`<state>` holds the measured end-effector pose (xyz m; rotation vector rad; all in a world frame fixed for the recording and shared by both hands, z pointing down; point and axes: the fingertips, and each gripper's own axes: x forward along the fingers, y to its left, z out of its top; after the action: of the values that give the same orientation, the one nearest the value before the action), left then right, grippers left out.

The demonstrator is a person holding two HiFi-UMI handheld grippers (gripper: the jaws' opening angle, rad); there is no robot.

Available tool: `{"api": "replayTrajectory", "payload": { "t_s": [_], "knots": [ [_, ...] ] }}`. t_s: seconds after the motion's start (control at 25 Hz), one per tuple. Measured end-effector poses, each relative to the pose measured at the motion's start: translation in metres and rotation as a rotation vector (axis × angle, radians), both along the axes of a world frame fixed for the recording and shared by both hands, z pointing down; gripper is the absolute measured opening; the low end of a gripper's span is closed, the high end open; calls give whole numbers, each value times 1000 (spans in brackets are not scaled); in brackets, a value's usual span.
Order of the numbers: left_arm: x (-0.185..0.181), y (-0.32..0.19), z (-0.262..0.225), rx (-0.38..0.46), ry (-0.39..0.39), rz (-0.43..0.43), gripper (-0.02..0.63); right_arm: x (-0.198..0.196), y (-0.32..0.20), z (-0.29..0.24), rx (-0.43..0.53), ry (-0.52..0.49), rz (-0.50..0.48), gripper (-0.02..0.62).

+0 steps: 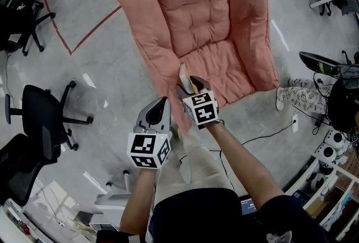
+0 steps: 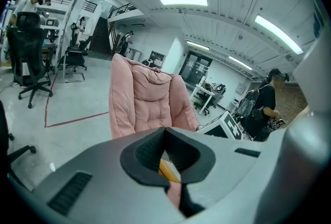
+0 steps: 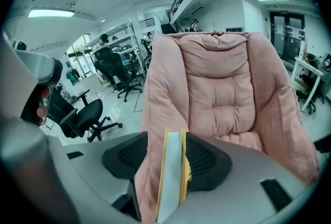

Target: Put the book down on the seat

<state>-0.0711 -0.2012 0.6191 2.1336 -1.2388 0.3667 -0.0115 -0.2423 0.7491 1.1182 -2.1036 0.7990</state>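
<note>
Ceiling strips (image 2: 183, 1) give bright, even light. Pale glare streaks lie on the floor (image 1: 101, 51); shadows are soft, shallow in the seat (image 1: 213, 68) quilting. Both gripper views bulge strongly, with black corners. The head view is sharp throughout.

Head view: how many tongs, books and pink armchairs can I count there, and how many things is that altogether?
Tongs: 2 (left tongs, right tongs)
Book: 1 (book, gripped in the right tongs)
Pink armchair: 1 (armchair)
Total: 4
</note>
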Motion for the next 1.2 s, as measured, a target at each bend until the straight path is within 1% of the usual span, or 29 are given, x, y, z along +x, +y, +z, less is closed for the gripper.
{"api": "replayTrajectory", "payload": {
  "t_s": [0.16,0.36,0.56,0.68,0.84,1.04,1.2],
  "knots": [
    [0,3,-3,11,2,6,5,4,-3,-5,28,4,11,221],
    [2,5,-11,24,6,8,5,8,-1,-14,37,6,12,221],
    [-4,3,-19,43,5,-4,5,16,-6,-34,76,8,44,219],
    [-8,2,-28,64,0,-8,5,20,-7,-51,103,13,43,214],
    [-12,2,-45,101,-4,-5,5,26,-11,-80,170,28,67,127],
    [-20,-3,-72,153,-10,-13,5,30,-19,-127,252,13,87,80],
    [-26,-4,-90,185,-12,-18,5,30,-16,-160,300,1,101,50]
  ]
}}
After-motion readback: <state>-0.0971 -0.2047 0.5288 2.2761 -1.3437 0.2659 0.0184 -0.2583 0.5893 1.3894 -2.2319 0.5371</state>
